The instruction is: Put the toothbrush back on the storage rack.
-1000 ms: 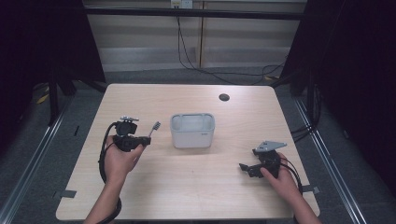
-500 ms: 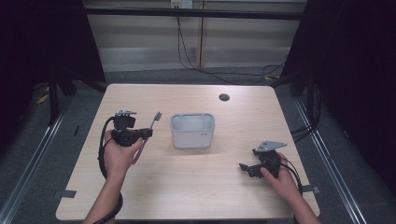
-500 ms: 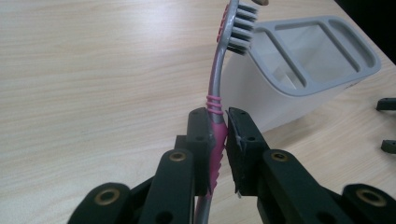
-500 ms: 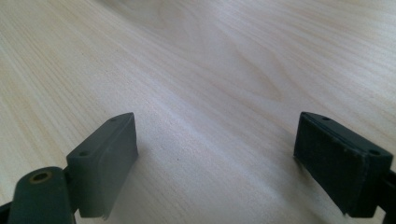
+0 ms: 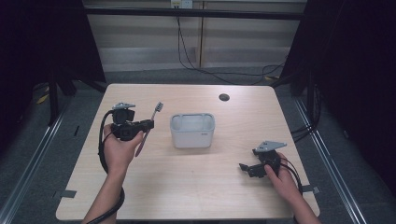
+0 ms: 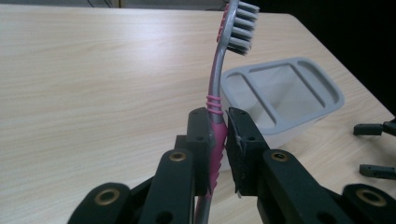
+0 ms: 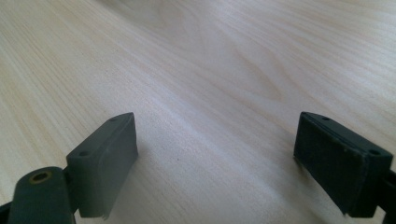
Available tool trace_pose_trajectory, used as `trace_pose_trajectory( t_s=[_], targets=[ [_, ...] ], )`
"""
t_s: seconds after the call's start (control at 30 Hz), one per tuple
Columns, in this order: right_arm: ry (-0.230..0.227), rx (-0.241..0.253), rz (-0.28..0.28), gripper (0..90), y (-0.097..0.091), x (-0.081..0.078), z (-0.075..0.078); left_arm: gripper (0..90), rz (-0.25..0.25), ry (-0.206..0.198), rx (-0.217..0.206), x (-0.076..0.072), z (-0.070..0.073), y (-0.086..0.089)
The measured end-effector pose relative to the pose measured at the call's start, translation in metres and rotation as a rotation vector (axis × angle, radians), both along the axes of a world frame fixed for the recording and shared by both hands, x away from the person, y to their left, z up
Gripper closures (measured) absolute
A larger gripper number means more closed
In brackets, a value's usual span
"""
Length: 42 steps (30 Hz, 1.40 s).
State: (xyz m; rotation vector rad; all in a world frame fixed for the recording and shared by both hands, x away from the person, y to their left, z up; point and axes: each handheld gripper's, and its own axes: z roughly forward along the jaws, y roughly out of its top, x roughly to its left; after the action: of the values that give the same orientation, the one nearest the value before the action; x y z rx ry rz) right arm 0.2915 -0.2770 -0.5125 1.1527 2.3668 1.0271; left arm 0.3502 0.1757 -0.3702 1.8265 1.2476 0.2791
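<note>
at the nine o'clock side of the desk, in the high view, the left gripper is clamped on a pink and grey toothbrush, its jaws pressed tight against the handle. the left gripper view shows the toothbrush standing nearly upright between the jaws of the left gripper, bristles at the top facing three o'clock. compared with a second ago, the left hand has lifted and the brush head now points more steeply toward twelve o'clock, closer to the holder's near corner. the grey holder sits at the centre of the desk, just beside the toothbrush at its three o'clock, not touching it. at five o'clock, the right gripper has not moved; its jaws stand wide apart with nothing between them, bare wood showing in the right gripper view.
</note>
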Motion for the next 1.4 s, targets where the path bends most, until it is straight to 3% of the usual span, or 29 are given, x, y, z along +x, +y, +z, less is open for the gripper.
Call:
trace_pose_trajectory(
  t_s=[0.5,0.9,1.4],
  targets=[
    [0.000,0.000,0.000,12.9,0.000,0.000,0.000,79.9,-0.009,-0.085,-0.060,0.010,0.022,-0.013],
    [0.000,0.001,0.000,13.0,0.000,0.000,0.000,79.9,0.002,-0.122,-0.106,0.017,0.029,-0.024],
    [0.000,0.000,0.000,12.9,0.000,0.000,0.000,79.9,-0.017,-0.156,-0.125,0.025,0.038,-0.043]
  ],
)
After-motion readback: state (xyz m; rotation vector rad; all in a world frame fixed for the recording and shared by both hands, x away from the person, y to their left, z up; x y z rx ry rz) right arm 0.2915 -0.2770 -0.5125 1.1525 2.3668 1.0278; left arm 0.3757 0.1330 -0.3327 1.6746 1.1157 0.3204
